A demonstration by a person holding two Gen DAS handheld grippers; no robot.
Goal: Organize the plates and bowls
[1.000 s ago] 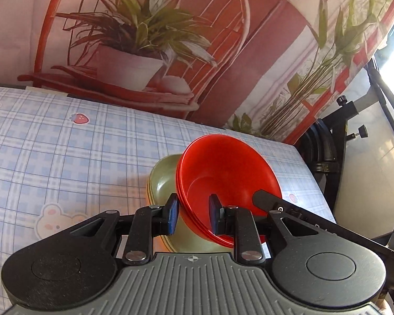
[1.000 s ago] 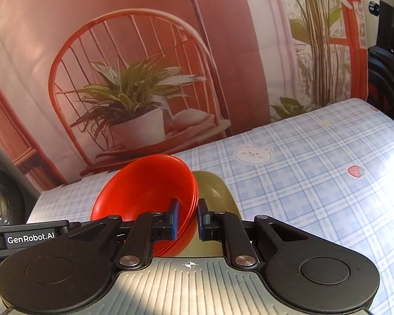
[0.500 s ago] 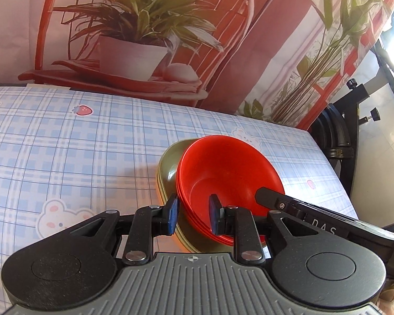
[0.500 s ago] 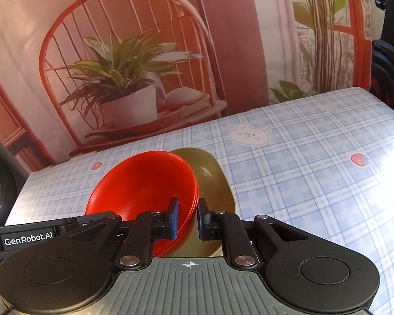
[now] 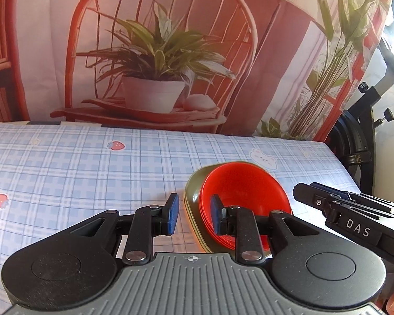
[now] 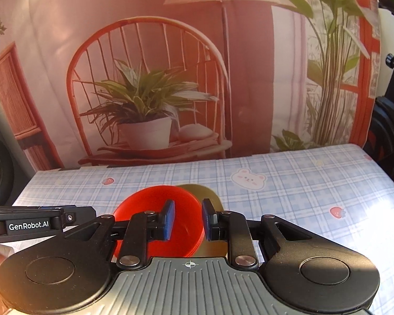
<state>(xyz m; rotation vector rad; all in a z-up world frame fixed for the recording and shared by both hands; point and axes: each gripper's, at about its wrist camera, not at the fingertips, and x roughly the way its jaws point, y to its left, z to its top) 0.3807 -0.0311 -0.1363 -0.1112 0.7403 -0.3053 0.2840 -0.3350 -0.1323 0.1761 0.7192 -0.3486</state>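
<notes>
Both grippers' jaws newly parted, red bowls between left gripper.

Left gripper: jaws parted, blue pads well apart, level, pointing forward.
Right gripper: jaws parted, level, just beside the left one.

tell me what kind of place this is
Probably a home room staged for recording, not a real kitchen. A table under a blue plaid cloth with bear and strawberry prints holds the red bowls on green plates; a printed chair-and-plant backdrop hangs behind, with exercise equipment alongside.
</notes>
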